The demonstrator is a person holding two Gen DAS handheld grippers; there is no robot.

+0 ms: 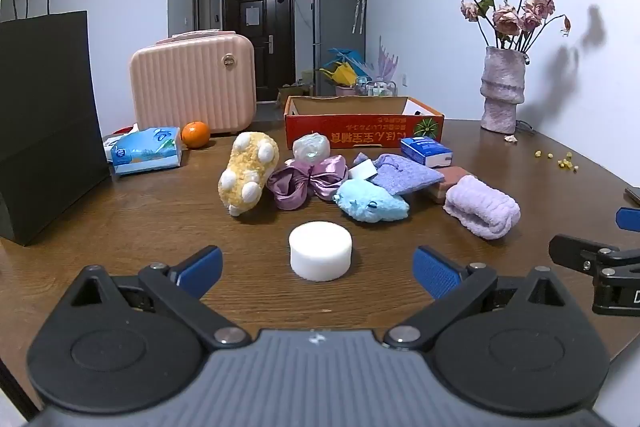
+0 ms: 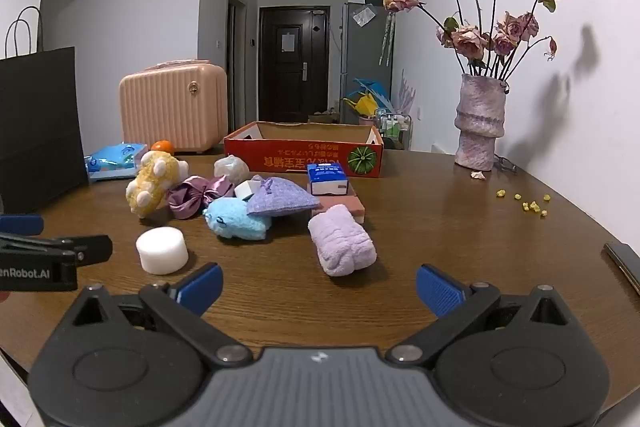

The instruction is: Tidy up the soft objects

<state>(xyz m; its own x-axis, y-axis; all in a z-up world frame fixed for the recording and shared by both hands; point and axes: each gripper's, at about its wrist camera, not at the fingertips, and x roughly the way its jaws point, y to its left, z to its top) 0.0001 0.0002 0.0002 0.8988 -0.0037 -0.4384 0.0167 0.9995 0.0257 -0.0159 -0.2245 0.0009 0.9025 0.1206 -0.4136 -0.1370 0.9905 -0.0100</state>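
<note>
The red cardboard box [image 2: 303, 151] looks empty, though its floor is mostly hidden. Before it lie the plush toys, lilac towel [image 2: 342, 246] and white foam puck [image 1: 321, 255]. Both grippers, left [image 1: 318, 269] and right [image 2: 319, 285], hold jaws wide, gripping nothing.

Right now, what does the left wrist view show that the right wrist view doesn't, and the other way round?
Only the left wrist view shows the orange whole, and the right gripper at its right edge. Only the right wrist view shows the dark flat thing at the table's right edge clearly, and the left gripper at its left edge. Both show the white foam puck, yellow plush, blue plush, rolled lilac towel and red box.
</note>
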